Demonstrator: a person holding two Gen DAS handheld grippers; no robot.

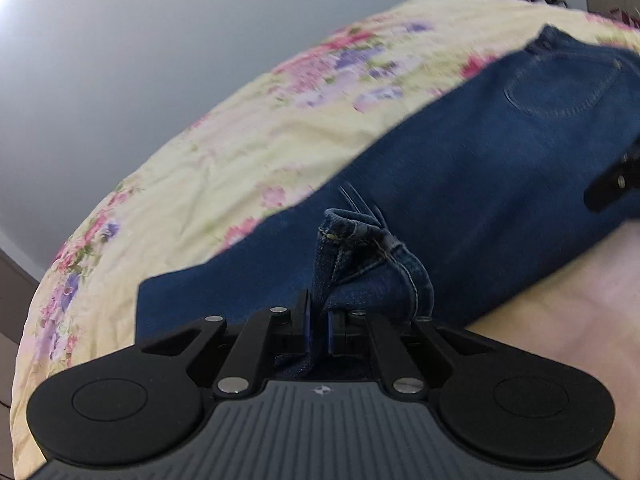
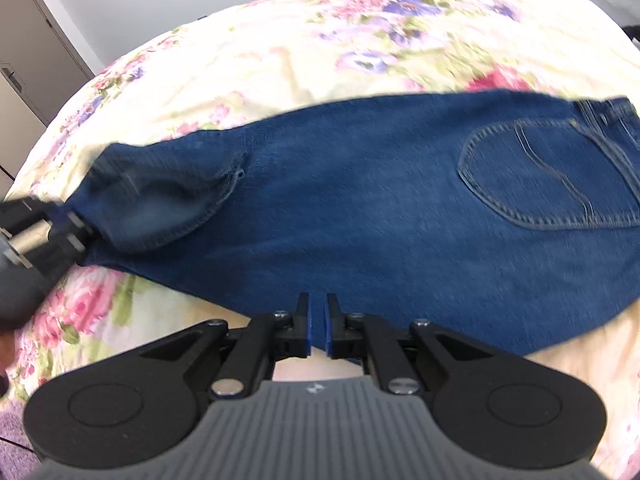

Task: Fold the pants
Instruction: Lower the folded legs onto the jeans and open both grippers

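both the left gripper [image 1: 318,322] and right gripper [image 2: 318,326] pinch the jeans' [image 2: 360,208] edges.

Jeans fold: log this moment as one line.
jeans: flat on floral bedspread | left tongs: shut on hem | right tongs: shut on near edge | pocket: up
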